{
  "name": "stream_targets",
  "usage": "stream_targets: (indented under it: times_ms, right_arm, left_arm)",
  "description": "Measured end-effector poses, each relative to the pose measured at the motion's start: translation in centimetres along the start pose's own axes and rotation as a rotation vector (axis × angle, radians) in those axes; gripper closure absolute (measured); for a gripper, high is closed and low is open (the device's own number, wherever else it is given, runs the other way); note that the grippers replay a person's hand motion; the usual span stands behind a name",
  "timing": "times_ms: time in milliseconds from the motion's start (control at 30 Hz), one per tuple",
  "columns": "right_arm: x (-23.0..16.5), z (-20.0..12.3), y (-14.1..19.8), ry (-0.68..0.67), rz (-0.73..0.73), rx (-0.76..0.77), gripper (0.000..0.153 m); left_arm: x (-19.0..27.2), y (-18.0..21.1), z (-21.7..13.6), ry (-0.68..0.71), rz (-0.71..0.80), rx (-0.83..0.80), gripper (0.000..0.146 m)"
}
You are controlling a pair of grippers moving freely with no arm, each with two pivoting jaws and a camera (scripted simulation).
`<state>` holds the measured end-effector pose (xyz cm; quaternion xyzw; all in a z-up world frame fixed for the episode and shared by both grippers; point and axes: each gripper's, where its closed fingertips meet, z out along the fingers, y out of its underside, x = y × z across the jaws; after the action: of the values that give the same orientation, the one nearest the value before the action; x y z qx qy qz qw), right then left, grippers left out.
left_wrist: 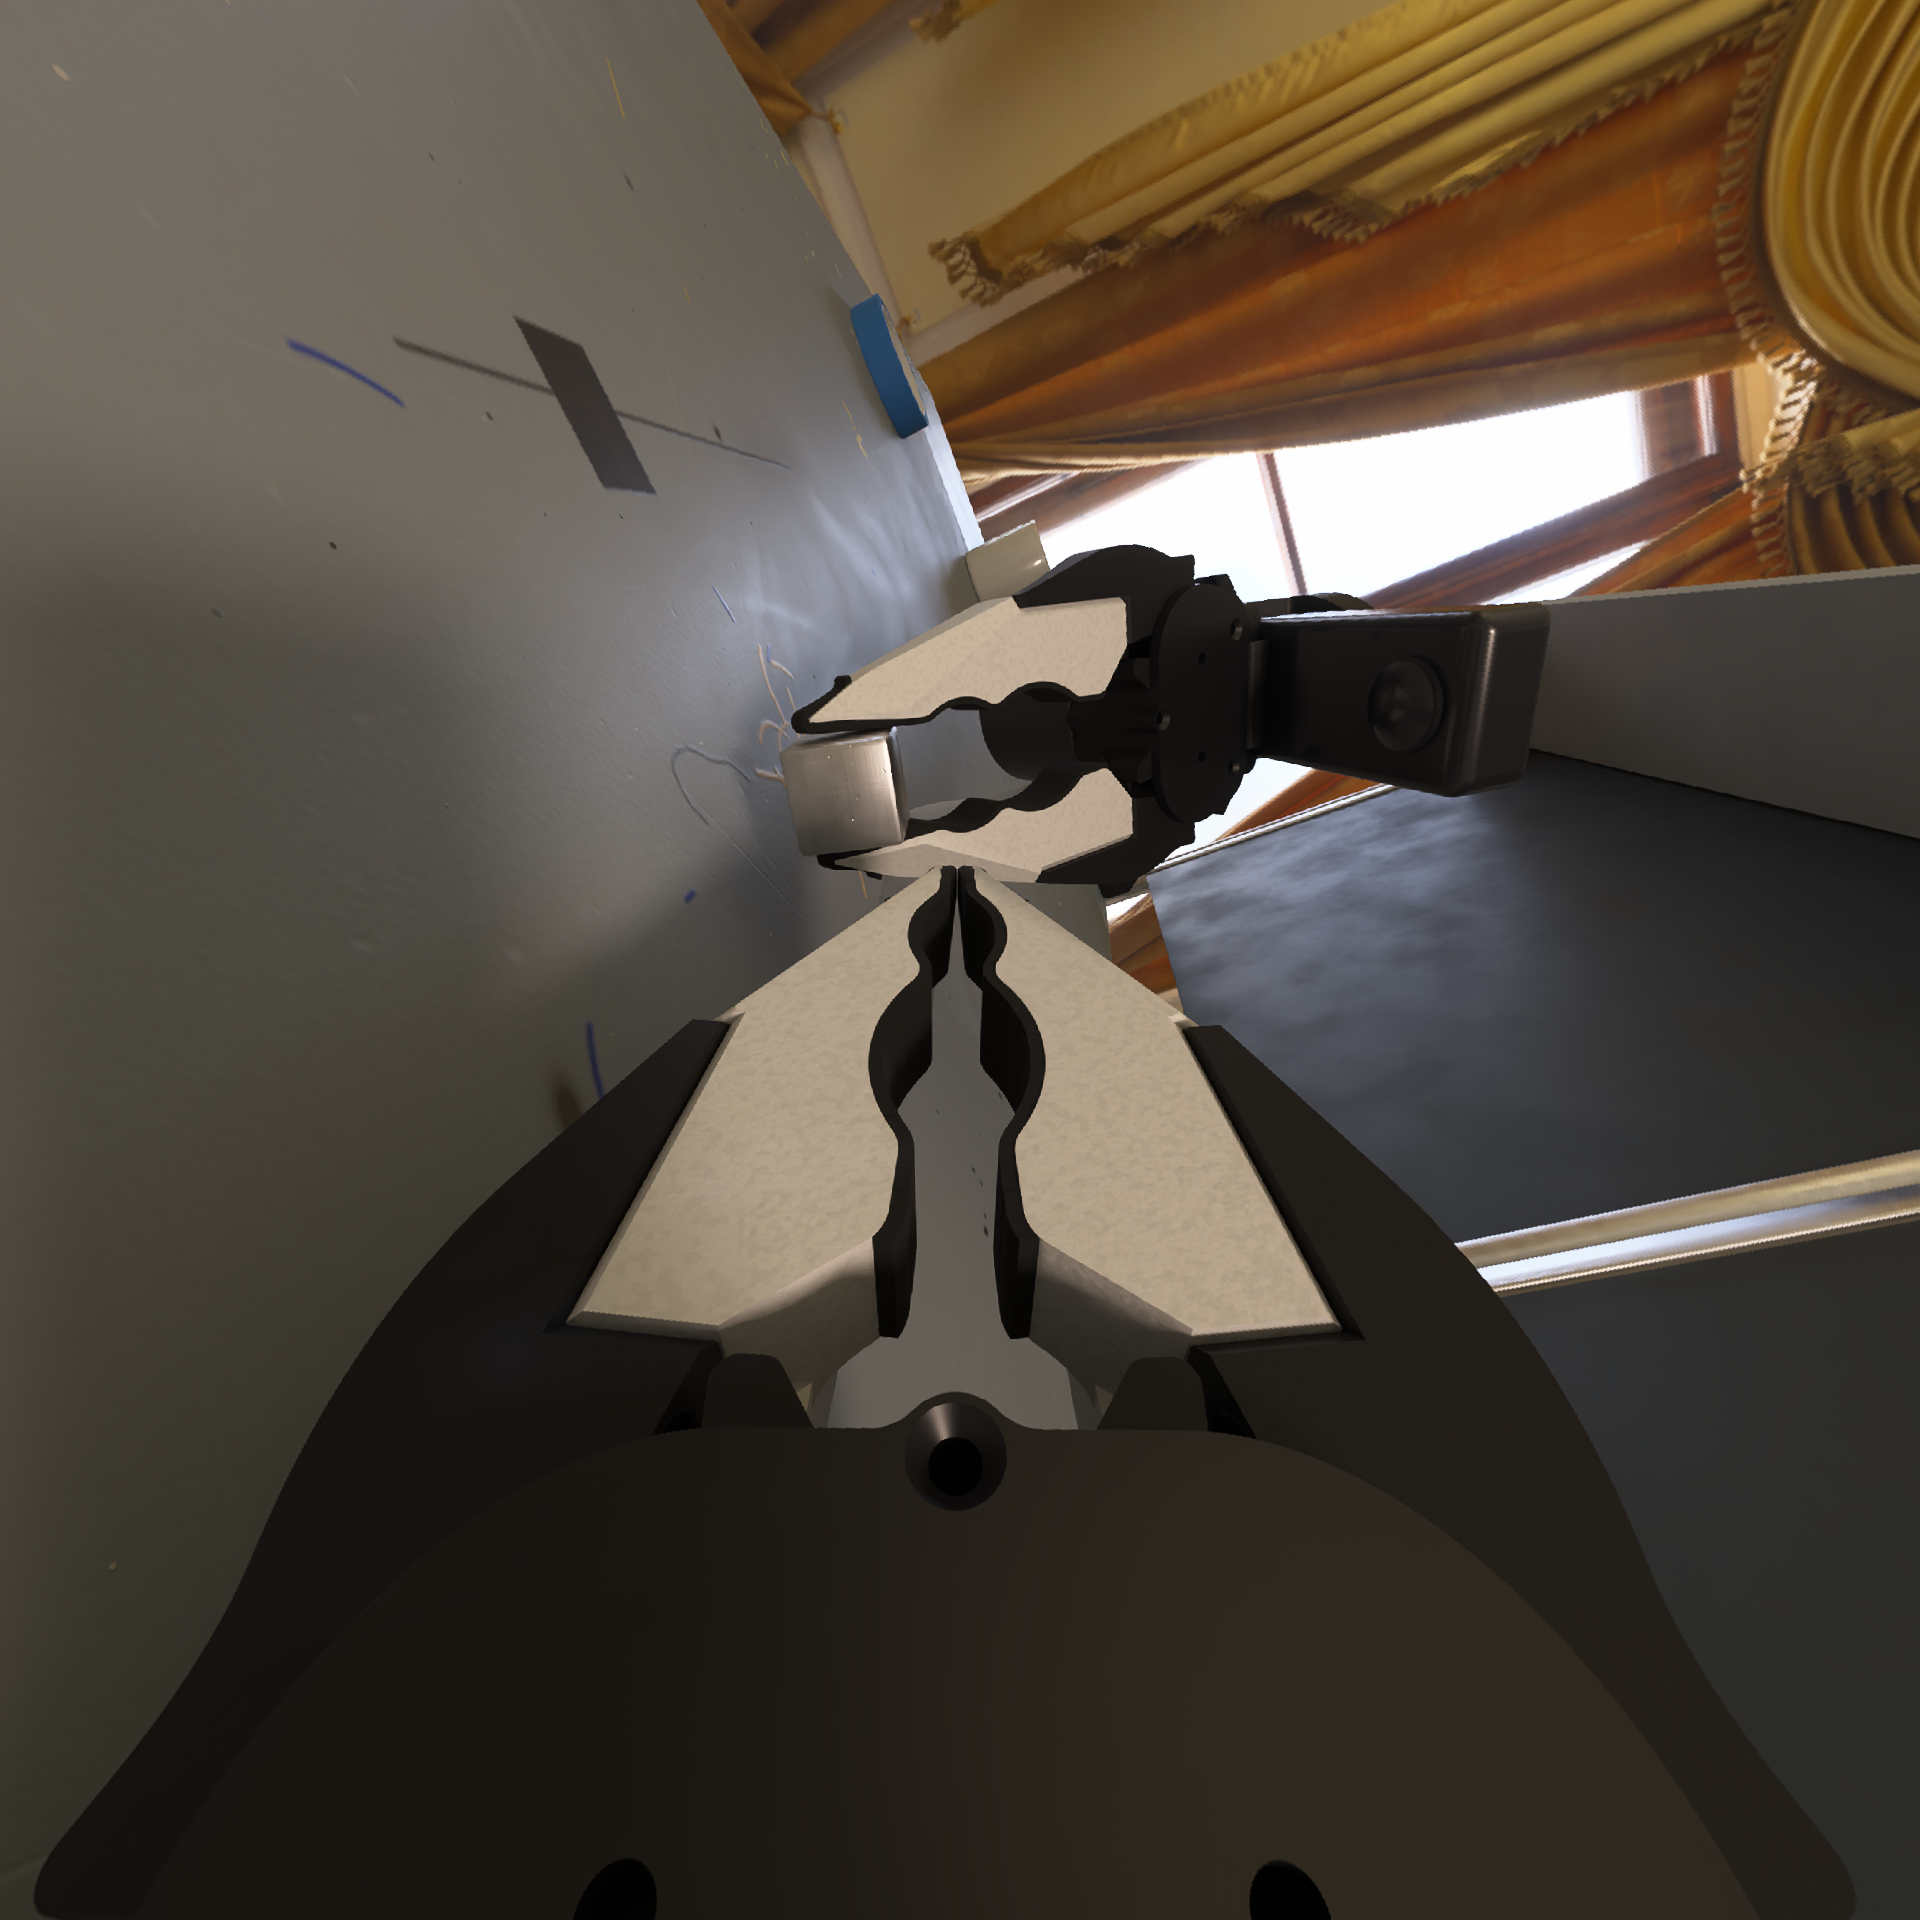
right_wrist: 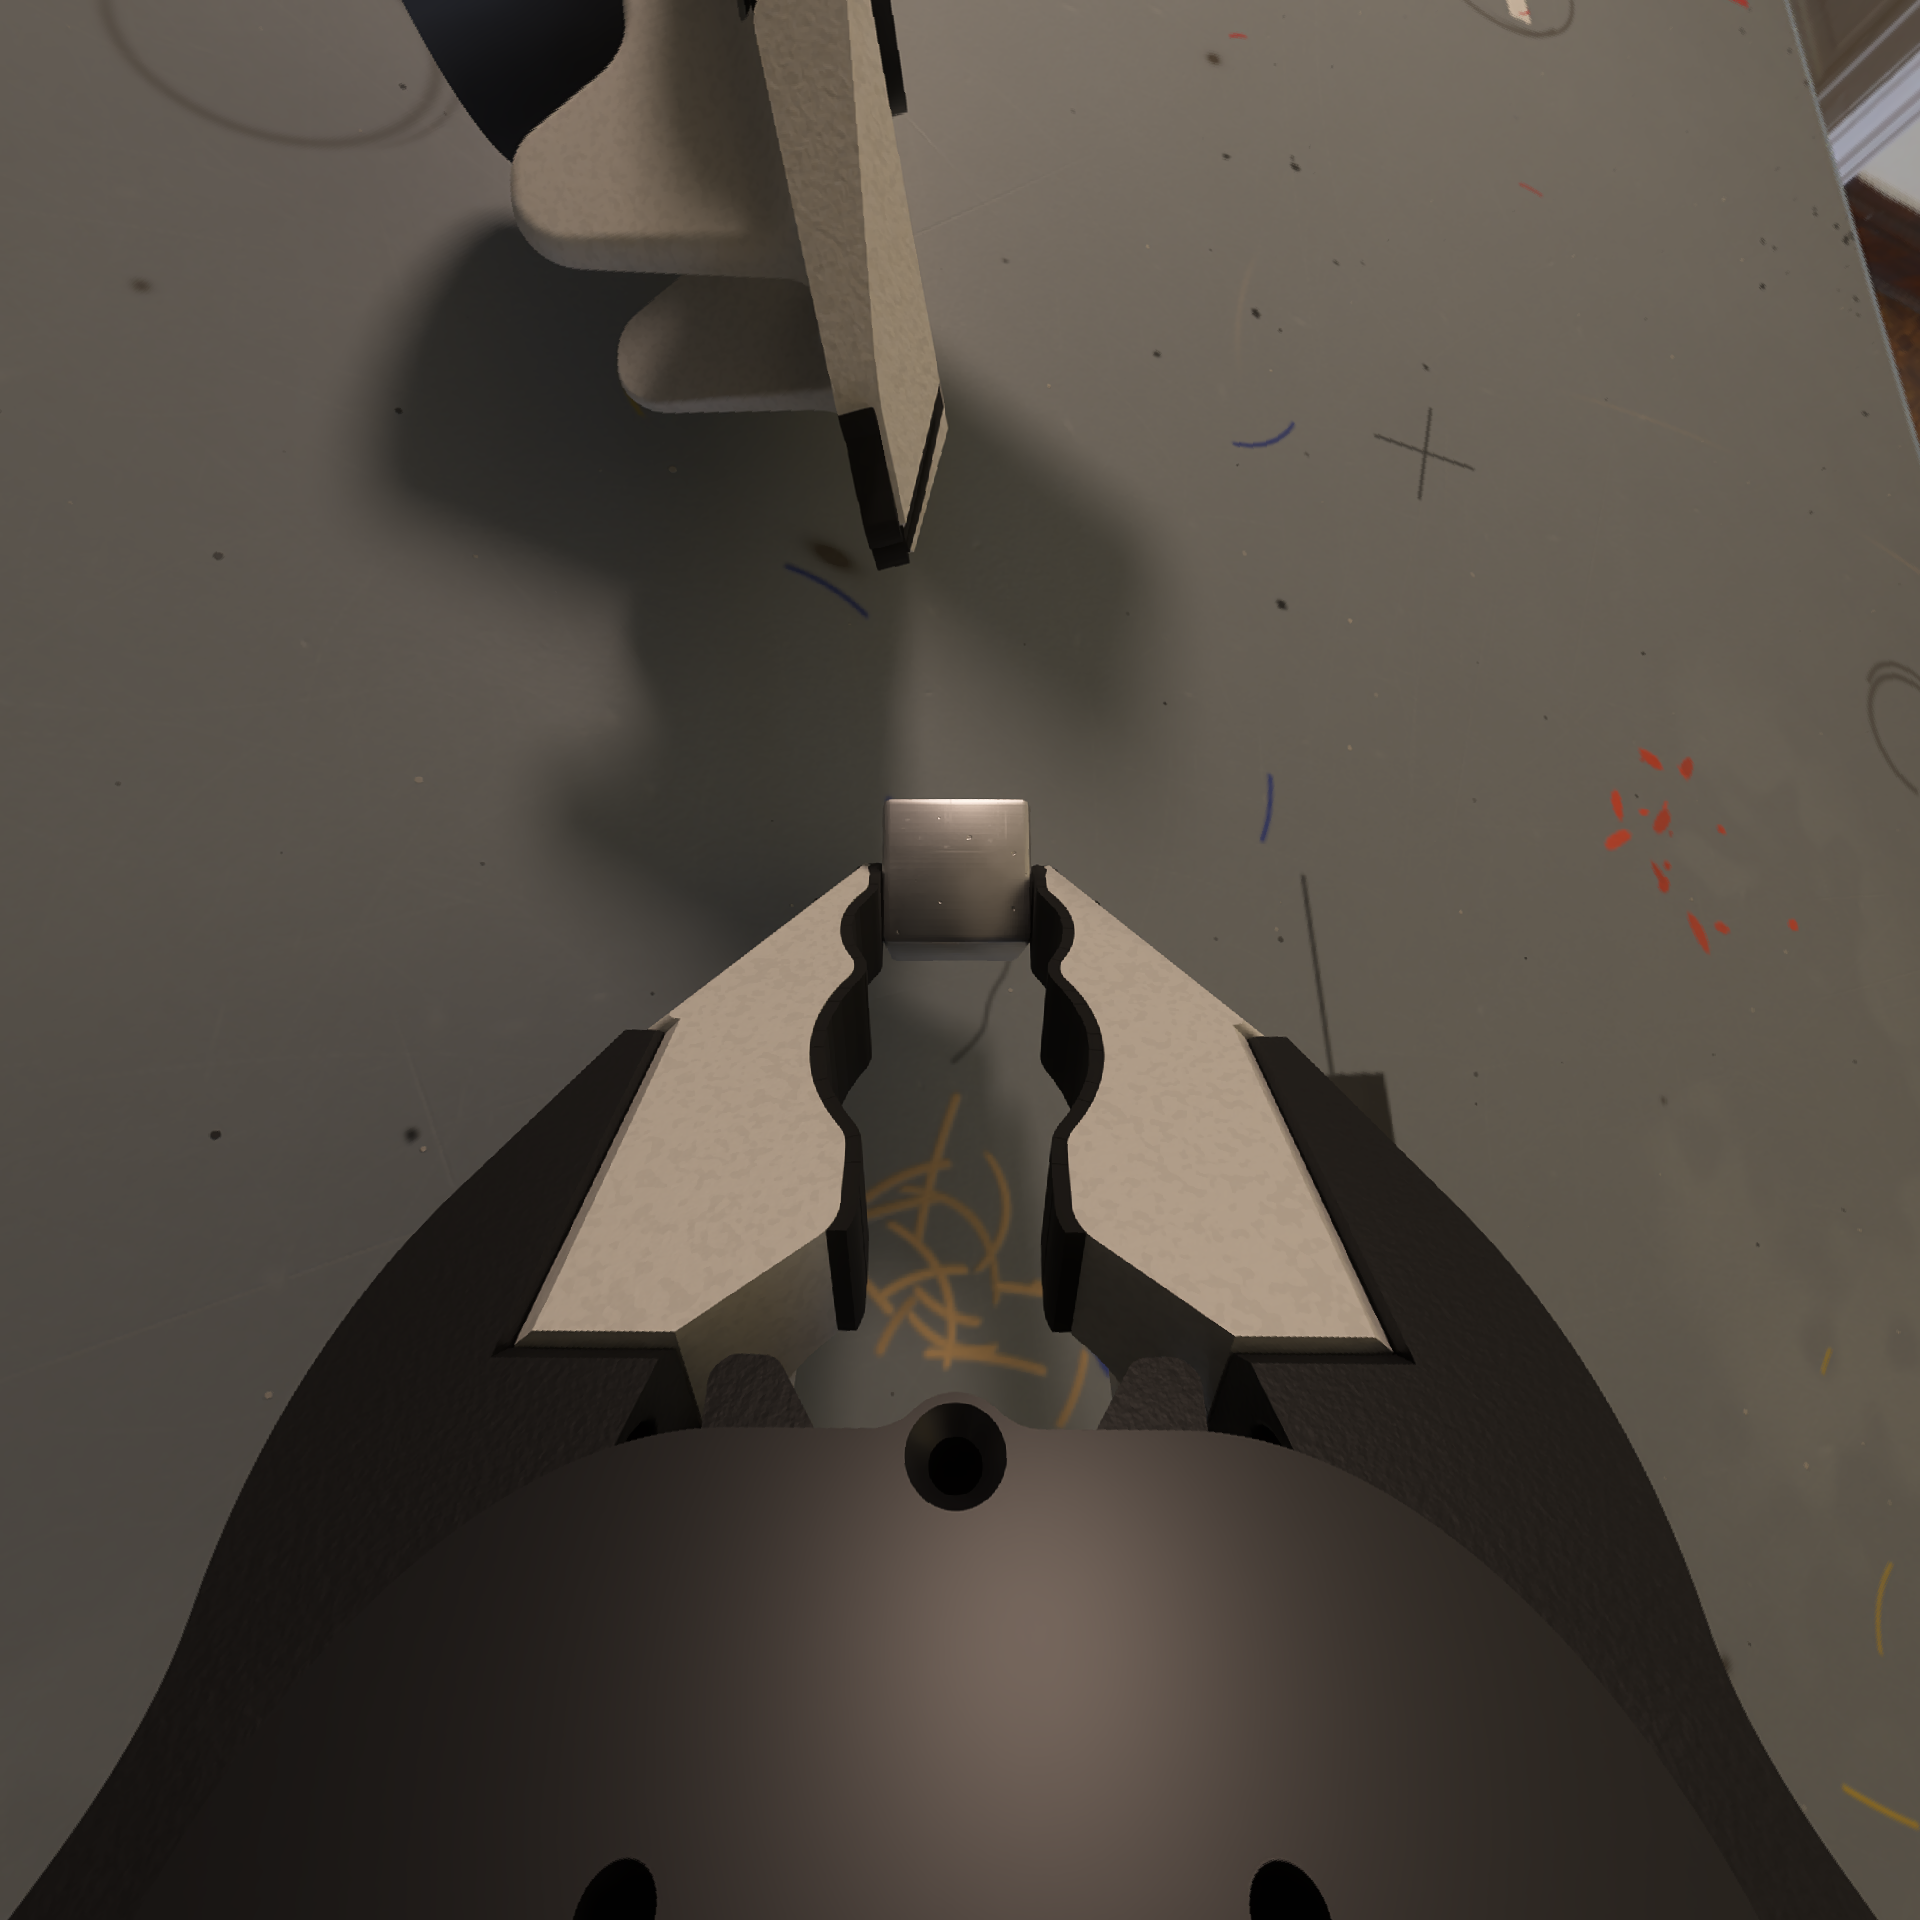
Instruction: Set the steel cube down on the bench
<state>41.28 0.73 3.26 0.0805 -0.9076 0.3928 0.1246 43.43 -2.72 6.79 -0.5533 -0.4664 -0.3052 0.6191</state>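
Steel cube (right_wrist: pixel 954 871) sits pinched between the tips of the right gripper (right_wrist: pixel 954 904), close over the grey bench (right_wrist: pixel 1455 644). The left gripper (left_wrist: pixel 956 883) has its jaws pressed together, empty, just beside. Containers: none visible.

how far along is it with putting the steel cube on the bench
Done: the right gripper has the steel cube clamped at the tips of its jaws. In hand: it holds the cube close to the grey bench; contact cannot be judged. Left: lower if needed, open, back away. The left gripper is shut and empty nearby.
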Motion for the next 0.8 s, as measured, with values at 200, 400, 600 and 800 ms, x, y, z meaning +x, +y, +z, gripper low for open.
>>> stream_targets:
  times_ms: [200,400,600,800]
  right_arm:
    - [0.02,-0.09,-0.10,0.002,-0.001,0.005,0.125]
    - [0.02,-0.12,-0.13,0.003,-0.003,0.007,0.125]
    - [0.02,-0.13,-0.10,0.002,-0.001,0.006,0.125]
    - [0.02,-0.13,-0.07,0.002,-0.002,0.004,0.125]
  left_arm:
    - [-0.10,0.00,-0.01,-0.006,-0.002,0.000,0.146]
    - [-0.23,-0.02,-0.04,-0.016,-0.004,0.001,0.146]
    - [-0.25,-0.05,-0.06,-0.016,-0.004,0.003,0.146]
    - [-0.27,-0.05,-0.06,-0.017,-0.005,0.004,0.146]
